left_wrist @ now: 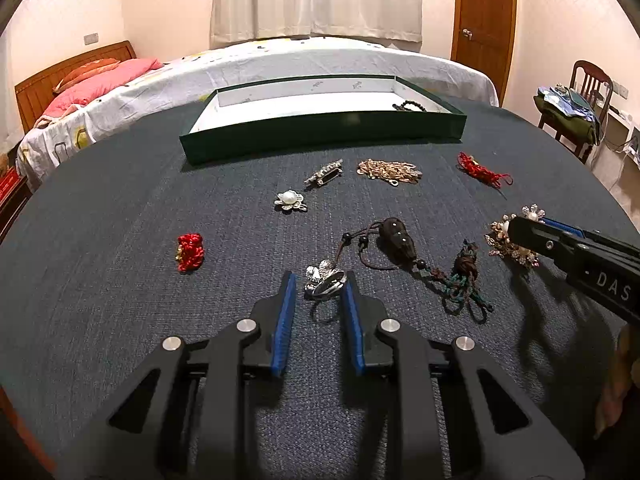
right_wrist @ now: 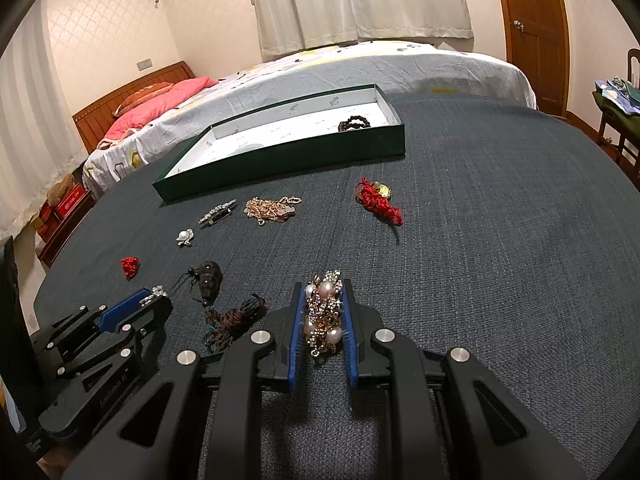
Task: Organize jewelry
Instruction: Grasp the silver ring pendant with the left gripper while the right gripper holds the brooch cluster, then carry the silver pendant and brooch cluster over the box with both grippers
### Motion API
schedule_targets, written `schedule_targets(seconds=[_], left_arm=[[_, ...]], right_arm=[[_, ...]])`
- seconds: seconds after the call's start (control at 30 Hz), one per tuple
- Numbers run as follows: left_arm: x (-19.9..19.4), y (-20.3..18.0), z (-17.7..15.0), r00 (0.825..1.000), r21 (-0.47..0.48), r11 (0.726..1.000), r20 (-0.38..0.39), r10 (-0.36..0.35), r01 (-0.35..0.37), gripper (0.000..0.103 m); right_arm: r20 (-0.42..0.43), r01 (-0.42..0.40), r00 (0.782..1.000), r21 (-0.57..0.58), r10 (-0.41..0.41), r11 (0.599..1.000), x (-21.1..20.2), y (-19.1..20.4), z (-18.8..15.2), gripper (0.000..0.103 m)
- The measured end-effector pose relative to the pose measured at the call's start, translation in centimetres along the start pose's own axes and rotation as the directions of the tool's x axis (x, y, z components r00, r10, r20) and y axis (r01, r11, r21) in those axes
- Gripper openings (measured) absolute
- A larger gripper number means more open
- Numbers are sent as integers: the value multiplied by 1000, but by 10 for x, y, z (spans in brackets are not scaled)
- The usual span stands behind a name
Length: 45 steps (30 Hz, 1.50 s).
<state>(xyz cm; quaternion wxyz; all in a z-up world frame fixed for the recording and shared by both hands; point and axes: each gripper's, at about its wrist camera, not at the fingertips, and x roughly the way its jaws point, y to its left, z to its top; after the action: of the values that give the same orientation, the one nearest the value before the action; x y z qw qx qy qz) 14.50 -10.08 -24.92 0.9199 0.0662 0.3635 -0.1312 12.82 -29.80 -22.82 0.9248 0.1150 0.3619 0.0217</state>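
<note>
A green tray (left_wrist: 320,132) with a white inside stands at the far side of the dark cloth; it holds a dark bead bracelet (left_wrist: 410,105). My left gripper (left_wrist: 320,284) is around a silver ring brooch (left_wrist: 325,278), which touches the right finger while a gap remains at the left. My right gripper (right_wrist: 323,300) is shut on a gold pearl brooch (right_wrist: 323,316); it also shows in the left wrist view (left_wrist: 510,240). Loose pieces lie between: a pearl flower brooch (left_wrist: 290,200), a silver bar brooch (left_wrist: 325,173), a gold chain (left_wrist: 390,172), red knots (left_wrist: 190,252) (left_wrist: 482,170), a dark pendant with cord (left_wrist: 396,242).
The table (right_wrist: 500,240) is covered in dark blue cloth. A bed (left_wrist: 280,60) with pink pillows stands behind it. A chair (left_wrist: 576,108) piled with things is at the right, a wooden door (left_wrist: 484,8) behind.
</note>
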Motion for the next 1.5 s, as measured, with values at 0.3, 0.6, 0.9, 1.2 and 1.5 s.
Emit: schedule_targets(seconds=[0.3,0.6,0.9,1.2,1.5], left_arm=[[-3,3,6,1000,-27,1000,21,7,-7,65],[4,6,3,999,-33,999,2,-41,41,22],[-2,6,3,999,-26,999,28,-26,26,20],[-14,13,17,998,-49,999,65,-9,12,20],[-20,20,29,996,-66,998,92,-3,9,20]], right_arm=[[0,-3,1000,3,3,1000,1,0,0,18],[3,-8,1000,4,8,1000,1,1,0,18],[4,-8,1000,4,8,1000,1,2,0,18],[24,-16,1000,-15,17,1000,-3,5,2,14],[47,-17,999,-53,20,998,-8,14,7,10]])
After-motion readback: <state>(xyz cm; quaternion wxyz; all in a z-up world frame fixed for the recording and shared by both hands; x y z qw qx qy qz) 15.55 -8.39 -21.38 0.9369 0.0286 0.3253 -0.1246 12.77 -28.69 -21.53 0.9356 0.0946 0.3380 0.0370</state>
